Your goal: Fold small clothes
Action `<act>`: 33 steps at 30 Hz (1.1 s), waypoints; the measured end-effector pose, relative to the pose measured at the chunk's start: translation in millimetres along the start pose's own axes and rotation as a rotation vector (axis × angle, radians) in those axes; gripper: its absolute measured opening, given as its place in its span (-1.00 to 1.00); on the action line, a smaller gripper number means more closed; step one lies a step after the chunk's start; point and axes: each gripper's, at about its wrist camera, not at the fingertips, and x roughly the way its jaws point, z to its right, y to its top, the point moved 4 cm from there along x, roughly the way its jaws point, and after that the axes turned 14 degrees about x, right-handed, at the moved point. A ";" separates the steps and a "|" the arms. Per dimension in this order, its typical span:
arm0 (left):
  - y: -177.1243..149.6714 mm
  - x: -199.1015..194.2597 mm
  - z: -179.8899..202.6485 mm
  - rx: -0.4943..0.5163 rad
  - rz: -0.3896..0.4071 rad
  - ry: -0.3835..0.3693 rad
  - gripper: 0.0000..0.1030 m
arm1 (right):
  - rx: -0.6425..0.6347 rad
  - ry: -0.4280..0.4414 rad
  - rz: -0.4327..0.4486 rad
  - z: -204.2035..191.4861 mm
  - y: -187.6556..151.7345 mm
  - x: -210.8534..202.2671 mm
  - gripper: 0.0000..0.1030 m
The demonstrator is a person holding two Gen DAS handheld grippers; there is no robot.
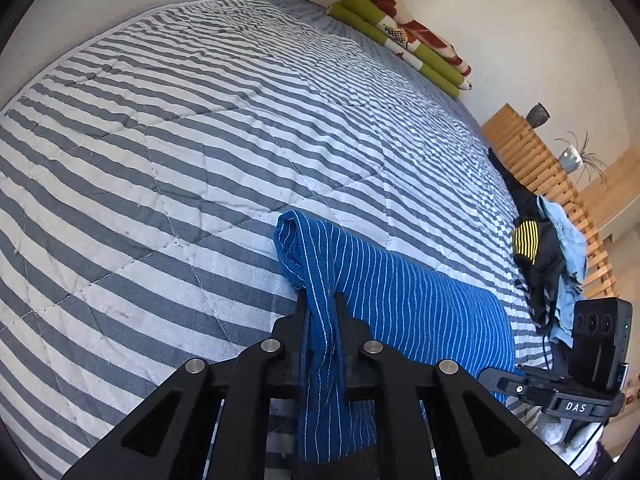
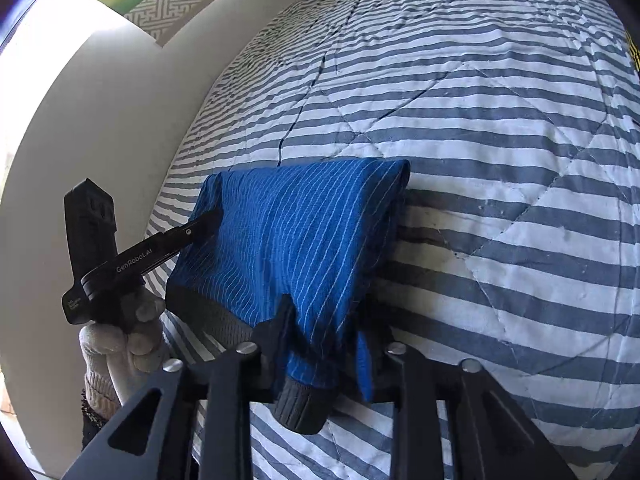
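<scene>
A blue garment with thin white stripes (image 1: 408, 300) lies folded over on the striped quilt (image 1: 200, 120). In the left wrist view my left gripper (image 1: 322, 299) is shut on a bunched edge of it, and the cloth hangs down between the fingers. My right gripper (image 1: 494, 378) holds the garment's other end at the lower right. In the right wrist view the blue garment (image 2: 296, 232) drapes over my right gripper (image 2: 320, 322), which is shut on it near a grey ribbed cuff (image 2: 300, 404). My left gripper (image 2: 210, 216) pinches the far left corner, held by a gloved hand (image 2: 120, 344).
A pile of dark, yellow-striped and pale blue clothes (image 1: 540, 248) sits at the quilt's right edge by a wooden slatted headboard (image 1: 532, 152). Green and red rolled bedding (image 1: 404, 40) lies along the far wall. A white wall (image 2: 100, 120) borders the bed on the left.
</scene>
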 end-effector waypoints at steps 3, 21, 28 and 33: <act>4.3 -19.4 0.1 0.005 0.041 0.005 -0.82 | -0.024 0.019 0.028 -10.1 0.4 -9.9 -0.70; 171.0 -95.6 -132.5 -0.051 0.262 0.139 -0.82 | -0.261 0.147 0.214 -185.0 118.1 25.0 -0.72; 225.9 -55.7 -215.8 -0.109 0.259 0.148 -0.82 | -0.295 0.140 0.245 -226.5 165.4 106.2 -0.72; 230.8 -10.3 -277.7 -0.138 0.080 0.423 -0.58 | -0.262 0.058 0.137 -210.5 190.5 175.2 -0.68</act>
